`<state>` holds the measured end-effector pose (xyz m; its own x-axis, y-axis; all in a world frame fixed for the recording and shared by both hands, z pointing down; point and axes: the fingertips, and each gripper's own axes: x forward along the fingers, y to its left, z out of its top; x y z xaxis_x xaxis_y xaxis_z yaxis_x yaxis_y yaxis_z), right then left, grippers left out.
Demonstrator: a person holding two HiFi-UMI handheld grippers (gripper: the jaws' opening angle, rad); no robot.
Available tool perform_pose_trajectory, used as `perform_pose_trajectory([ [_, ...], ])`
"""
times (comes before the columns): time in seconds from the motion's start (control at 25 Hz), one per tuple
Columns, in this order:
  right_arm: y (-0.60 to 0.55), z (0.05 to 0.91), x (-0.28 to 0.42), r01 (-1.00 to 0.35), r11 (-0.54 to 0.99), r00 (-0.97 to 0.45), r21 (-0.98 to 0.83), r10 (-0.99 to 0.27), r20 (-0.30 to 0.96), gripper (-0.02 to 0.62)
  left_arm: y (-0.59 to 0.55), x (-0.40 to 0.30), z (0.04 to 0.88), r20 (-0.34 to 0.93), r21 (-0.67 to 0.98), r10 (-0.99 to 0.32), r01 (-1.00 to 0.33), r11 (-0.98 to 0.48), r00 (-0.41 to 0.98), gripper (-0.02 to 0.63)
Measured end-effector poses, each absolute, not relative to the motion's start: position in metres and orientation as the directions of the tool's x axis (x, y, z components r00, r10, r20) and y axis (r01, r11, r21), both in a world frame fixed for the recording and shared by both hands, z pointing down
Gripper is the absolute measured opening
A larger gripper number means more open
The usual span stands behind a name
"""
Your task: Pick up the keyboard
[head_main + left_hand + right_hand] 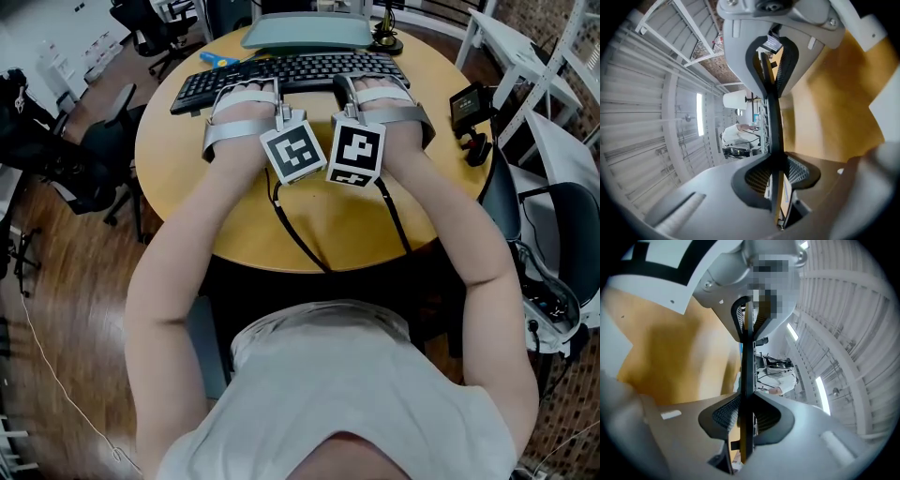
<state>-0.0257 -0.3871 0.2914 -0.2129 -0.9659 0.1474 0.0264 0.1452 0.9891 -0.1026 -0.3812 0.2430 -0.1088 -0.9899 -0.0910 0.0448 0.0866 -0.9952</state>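
A black keyboard (291, 73) lies across the far half of the round wooden table (187, 178). Both grippers hold its near long edge. My left gripper (251, 92) is shut on the left part and my right gripper (373, 92) on the right part. In the left gripper view the keyboard (774, 136) shows edge-on as a thin dark slab, pinched by the left gripper (773, 123), with the tabletop off to one side. The right gripper view shows the same: the keyboard (747, 357) is clamped in the right gripper (748, 373).
A grey monitor base (305, 33) stands just beyond the keyboard, with a blue object (220, 59) to its left and a black stand (385, 40) to its right. A small screen on a mount (469, 108) sits at the table's right edge. Office chairs (98, 159) flank the table.
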Motion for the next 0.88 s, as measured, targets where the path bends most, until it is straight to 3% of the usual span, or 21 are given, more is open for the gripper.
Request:
perform_pose_trajectory([
  [0.32,-0.379,0.233,-0.016,0.009,0.048,-0.201,0.999,-0.978,0.048,0.080,-0.369,-0.092,0.181,-0.195,-0.980,-0.975,0.056,0.190,-0.103,0.408],
  [0.88,-0.377,0.231,-0.017,0.009,0.046,-0.213,0.999,-0.976,0.047,0.080,-0.368,-0.092,0.179,-0.201,-0.979,-0.974,0.064,0.194,-0.109,0.408],
])
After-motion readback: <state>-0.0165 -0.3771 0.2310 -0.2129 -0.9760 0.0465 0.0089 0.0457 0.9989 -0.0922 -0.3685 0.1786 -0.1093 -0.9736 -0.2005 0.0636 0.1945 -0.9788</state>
